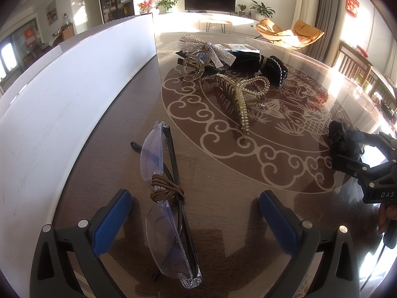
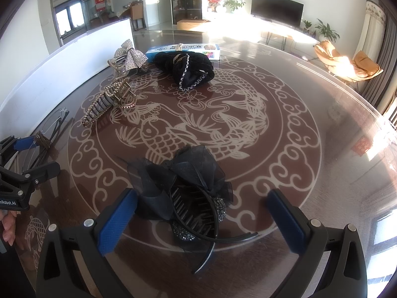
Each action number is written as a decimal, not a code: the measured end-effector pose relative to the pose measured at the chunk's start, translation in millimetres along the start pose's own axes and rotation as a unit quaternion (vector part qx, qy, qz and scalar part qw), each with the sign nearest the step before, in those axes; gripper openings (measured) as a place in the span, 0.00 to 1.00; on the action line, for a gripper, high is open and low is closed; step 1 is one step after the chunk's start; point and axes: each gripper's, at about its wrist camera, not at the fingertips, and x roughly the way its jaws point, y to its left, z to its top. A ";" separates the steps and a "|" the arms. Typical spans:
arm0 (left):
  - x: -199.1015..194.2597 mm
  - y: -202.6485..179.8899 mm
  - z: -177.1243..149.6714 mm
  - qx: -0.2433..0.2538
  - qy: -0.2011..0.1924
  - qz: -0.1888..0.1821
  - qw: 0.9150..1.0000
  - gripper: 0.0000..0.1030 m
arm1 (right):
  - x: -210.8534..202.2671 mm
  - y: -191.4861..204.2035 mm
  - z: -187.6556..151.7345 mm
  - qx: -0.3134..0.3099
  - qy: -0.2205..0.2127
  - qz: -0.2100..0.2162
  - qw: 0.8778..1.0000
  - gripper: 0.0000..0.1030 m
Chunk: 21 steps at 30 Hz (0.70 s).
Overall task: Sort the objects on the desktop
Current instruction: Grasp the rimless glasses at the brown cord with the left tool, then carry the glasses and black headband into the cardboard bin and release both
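Left wrist view: my left gripper (image 1: 196, 217) spread wide, folded clear glasses (image 1: 165, 171) with brown hair tie (image 1: 166, 191) lying on counter (image 1: 223, 173) between fingers, white box (image 1: 62, 94) just beside. Right gripper (image 2: 202, 219) also wide, straddling black mesh hair clip (image 2: 188, 188). Gold claw clip (image 2: 109, 104) further back.

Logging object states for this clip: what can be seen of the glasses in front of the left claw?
The glasses are rimless, with clear lenses and thin dark arms folded shut. A brown hair tie is wound around the bridge. They lie flat on the dark table, beside the white box, lengthwise between the open left claw's blue fingers, which are not touching them.
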 end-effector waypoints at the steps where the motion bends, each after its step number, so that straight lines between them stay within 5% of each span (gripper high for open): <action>1: -3.3 1.5 -1.0 -0.003 -0.009 -0.004 1.000 0.92 | 0.6 -0.2 1.4 -0.008 0.007 0.006 1.000 1.00; 3: -8.6 2.3 -2.5 -0.004 -0.026 -0.011 1.000 0.60 | -0.7 -1.6 4.0 -0.016 0.012 0.014 1.000 0.92; 4: -10.3 0.9 -3.5 -0.001 -0.031 -0.017 0.999 0.52 | -6.4 -2.6 4.7 -0.012 0.000 0.014 1.000 0.55; 5: -12.2 -0.6 -3.8 0.003 -0.035 -0.026 0.999 0.25 | -9.4 -3.7 6.2 -0.003 0.005 0.006 1.000 0.42; 8: -17.5 -4.2 -4.8 0.003 -0.038 -0.085 0.996 0.21 | -20.6 -2.2 4.1 0.019 0.009 0.015 1.000 0.42; 16: -69.0 6.6 -13.6 -0.025 -0.113 -0.128 0.985 0.21 | -57.5 22.4 -14.0 0.004 -0.014 0.032 0.999 0.42; 21: -106.7 37.0 -25.1 -0.075 -0.135 -0.128 0.980 0.21 | -74.7 46.6 9.1 -0.024 -0.039 0.050 0.998 0.42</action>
